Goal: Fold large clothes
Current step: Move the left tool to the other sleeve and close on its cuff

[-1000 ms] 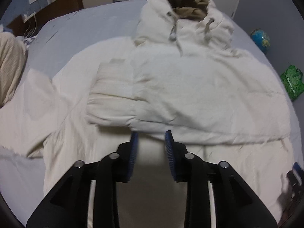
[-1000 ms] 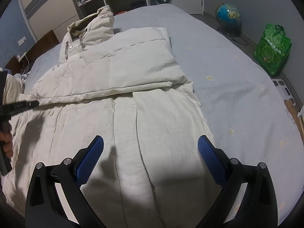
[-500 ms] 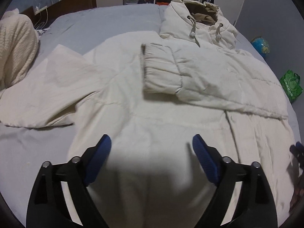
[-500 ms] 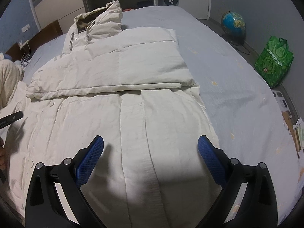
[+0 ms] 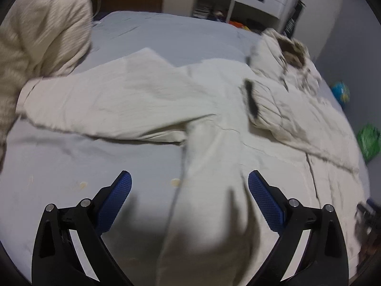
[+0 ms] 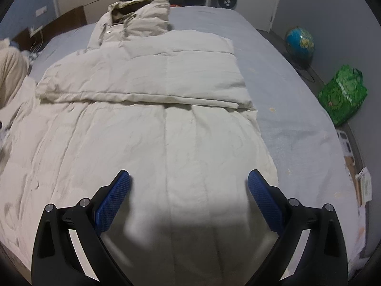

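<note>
**Sleeve Fold: One Side Laid, One Side Pending**

We hold the left gripper [image 5: 189,183] with its jaws spread wide and nothing between them. It hangs above the left edge of the jacket [image 5: 214,166], partly over garment and partly over the grey bed sheet [image 5: 71,166]. We judge this position suits a reach toward the spread sleeve [image 5: 107,104], which runs flat and outward to our left, its cuff near a knitted cream item [image 5: 40,28] at the edge of the bed. The left view is motion-blurred, so we cannot read fine detail there.

We hold the right gripper [image 6: 189,183] released as well, jaws wide, empty, above the lower body of the jacket [image 6: 166,155]. Beyond it, the folded sleeve [image 6: 147,81] lies across the chest, its cuff pointing toward our left. Its placement keeps the bulk inside the body outline, so a later fold should stack cleanly.

The hood [image 6: 135,21] rests at the far end, opening upward. The padded fabric looks thick and springy; we expect folds to lift unless pressed.

Off the bed to our right stand a globe [image 6: 299,41] and a green bag [image 6: 343,95], well apart from the work.

We judge the task partly done: the next step is the spread sleeve.
</note>
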The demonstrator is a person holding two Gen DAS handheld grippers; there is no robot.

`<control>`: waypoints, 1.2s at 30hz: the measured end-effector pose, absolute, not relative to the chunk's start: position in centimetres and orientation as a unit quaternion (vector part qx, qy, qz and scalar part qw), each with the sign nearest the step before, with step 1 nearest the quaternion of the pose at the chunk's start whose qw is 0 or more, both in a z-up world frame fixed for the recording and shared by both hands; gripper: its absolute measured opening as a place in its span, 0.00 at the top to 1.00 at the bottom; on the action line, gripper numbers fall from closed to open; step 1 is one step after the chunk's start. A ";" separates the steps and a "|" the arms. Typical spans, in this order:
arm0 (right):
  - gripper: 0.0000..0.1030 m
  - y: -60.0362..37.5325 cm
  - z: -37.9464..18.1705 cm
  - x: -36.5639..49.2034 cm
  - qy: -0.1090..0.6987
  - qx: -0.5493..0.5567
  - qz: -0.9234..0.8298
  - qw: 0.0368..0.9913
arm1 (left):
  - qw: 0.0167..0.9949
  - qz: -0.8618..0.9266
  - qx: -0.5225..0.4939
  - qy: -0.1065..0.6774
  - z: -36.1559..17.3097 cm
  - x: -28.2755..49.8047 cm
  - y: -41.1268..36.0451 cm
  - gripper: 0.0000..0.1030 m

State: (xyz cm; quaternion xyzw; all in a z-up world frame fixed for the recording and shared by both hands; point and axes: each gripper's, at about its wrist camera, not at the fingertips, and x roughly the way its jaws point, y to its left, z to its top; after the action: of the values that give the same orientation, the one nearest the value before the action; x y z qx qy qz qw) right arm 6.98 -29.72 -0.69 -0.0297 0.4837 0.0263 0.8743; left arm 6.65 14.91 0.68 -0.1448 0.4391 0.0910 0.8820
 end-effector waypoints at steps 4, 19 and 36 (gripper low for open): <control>0.08 -28.3 -0.3 5.9 0.485 -0.049 0.053 0.872 | 0.873 0.114 -0.218 0.422 0.6 5.4 17.7 0.08; 0.08 -27.4 -0.3 4.6 0.498 -0.047 0.078 0.863 | 0.839 0.143 -0.369 0.373 -0.9 4.1 27.7 0.09; 0.08 -26.9 -1.3 5.4 0.514 -0.059 0.078 0.852 | 0.792 0.162 -0.500 0.312 -5.4 4.3 38.6 0.30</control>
State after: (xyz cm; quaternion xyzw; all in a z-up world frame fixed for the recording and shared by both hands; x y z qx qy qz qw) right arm 5.43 -26.88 -1.32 -0.0590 0.5137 0.0783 0.8523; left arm 4.29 38.63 -5.43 -0.4996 0.3122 0.1619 0.7917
